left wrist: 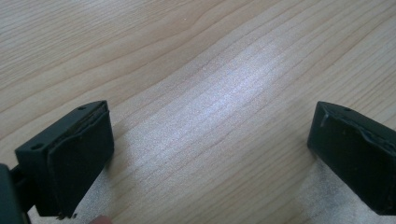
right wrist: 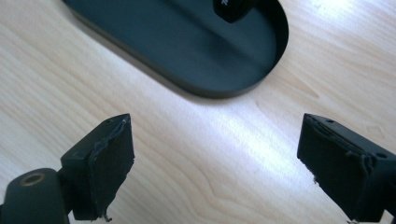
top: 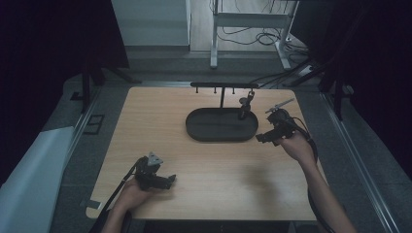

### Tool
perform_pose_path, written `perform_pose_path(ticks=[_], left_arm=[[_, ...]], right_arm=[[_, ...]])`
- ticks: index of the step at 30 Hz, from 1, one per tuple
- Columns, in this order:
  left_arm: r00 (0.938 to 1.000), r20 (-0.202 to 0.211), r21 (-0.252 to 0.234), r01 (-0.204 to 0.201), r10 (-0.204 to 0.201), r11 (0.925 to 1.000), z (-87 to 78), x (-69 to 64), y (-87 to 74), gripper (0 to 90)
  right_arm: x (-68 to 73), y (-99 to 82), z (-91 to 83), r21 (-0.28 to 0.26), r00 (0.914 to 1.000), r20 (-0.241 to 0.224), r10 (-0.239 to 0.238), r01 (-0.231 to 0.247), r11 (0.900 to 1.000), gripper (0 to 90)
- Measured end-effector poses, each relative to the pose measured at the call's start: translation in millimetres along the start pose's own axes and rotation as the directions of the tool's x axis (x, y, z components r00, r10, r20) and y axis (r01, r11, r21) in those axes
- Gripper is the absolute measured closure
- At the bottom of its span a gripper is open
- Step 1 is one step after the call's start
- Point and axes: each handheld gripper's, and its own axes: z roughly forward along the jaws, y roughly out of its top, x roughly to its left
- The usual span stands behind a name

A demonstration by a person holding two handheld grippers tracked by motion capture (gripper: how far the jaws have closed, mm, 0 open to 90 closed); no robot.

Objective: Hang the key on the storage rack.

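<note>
A black oval tray (top: 199,130) forms the base of a T-shaped hanger stand (top: 222,85) at the table's far middle. A small dark object (top: 244,108) hangs from the stand's right end, down over the tray. My right gripper (top: 262,137) is open just right of the tray's right end. In the right gripper view the tray (right wrist: 154,51) lies ahead between the wide-apart jaws, with the dark object (right wrist: 232,8) at the top edge. My left gripper (top: 170,180) rests open near the front left, nothing between its jaws but bare wood (left wrist: 210,121).
The wooden table (top: 160,141) is bordered by grey floor on both sides. White sheeting (top: 29,174) lies at the left. A desk frame with cables (top: 252,29) stands behind the table. Dark curtains hang at both back corners.
</note>
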Motion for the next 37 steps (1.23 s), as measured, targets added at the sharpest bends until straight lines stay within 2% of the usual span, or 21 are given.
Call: perform_pose_path(ticks=[10,12,13,14,16,17,20,30,31,32,37], left_arm=[[1.0,0.0,0.0,0.0,0.0,1.0,0.0,0.1,0.0,0.5],[1.0,0.0,0.0,0.001,-0.001,1.0,0.0,0.1,0.1,0.5],[1.0,0.001,0.0,0.004,-0.004,1.0,0.0,-0.1,0.0,0.5],[1.0,0.002,0.0,0.003,-0.003,1.0,0.1,-0.1,0.0,0.2],[1.0,0.002,-0.002,0.006,-0.006,1.0,0.3,-0.3,0.0,0.2],[1.0,0.002,-0.002,0.005,-0.005,1.0,0.3,-0.3,0.0,0.0],[1.0,0.003,0.0,0.003,-0.003,1.0,0.3,-0.1,0.0,0.0],[1.0,0.002,0.002,0.001,-0.001,1.0,0.2,-0.1,0.1,0.0],[1.0,0.002,0.002,0.0,0.0,1.0,0.2,-0.1,0.1,0.0],[1.0,0.002,0.002,0.0,0.0,1.0,0.2,-0.1,0.1,0.0],[1.0,0.002,0.003,-0.001,0.001,1.0,0.2,-0.4,0.0,0.0]], right_arm=[[6.1,-35.5,-4.7,-0.038,0.9999,0.012,0.002,-0.001,0.9993,10.5],[8.8,-48.3,-5.6,-0.058,0.9998,0.019,0.007,-0.006,0.9983,10.7],[8.8,-48.3,-5.6,-0.058,0.9998,0.019,0.007,-0.006,0.9983,10.7],[11.2,-57.1,-5.8,-0.081,0.9996,0.027,0.006,-0.004,0.9967,10.8],[12.5,-61.5,-5.7,-0.088,0.9996,0.028,0.007,-0.005,0.9961,10.8],[14.8,-70.5,-4.6,-0.106,0.9997,0.018,0.014,-0.012,0.9943,10.8],[18.4,-83.4,-1.4,-0.116,0.9995,0.017,0.027,-0.025,0.993,10.8],[26.5,-119.2,16.9,-0.151,0.9978,-0.006,0.065,-0.065,0.9864,11.2],[26.9,-123.1,20.5,-0.147,0.9978,-0.006,0.067,-0.067,0.9868,11.3],[27.9,-129.2,27.9,-0.118,0.9977,-0.008,0.067,-0.068,0.9907,11.3],[30.5,-137.8,37.7,-0.098,0.9986,-0.001,0.054,-0.053,0.9937,11.2]])
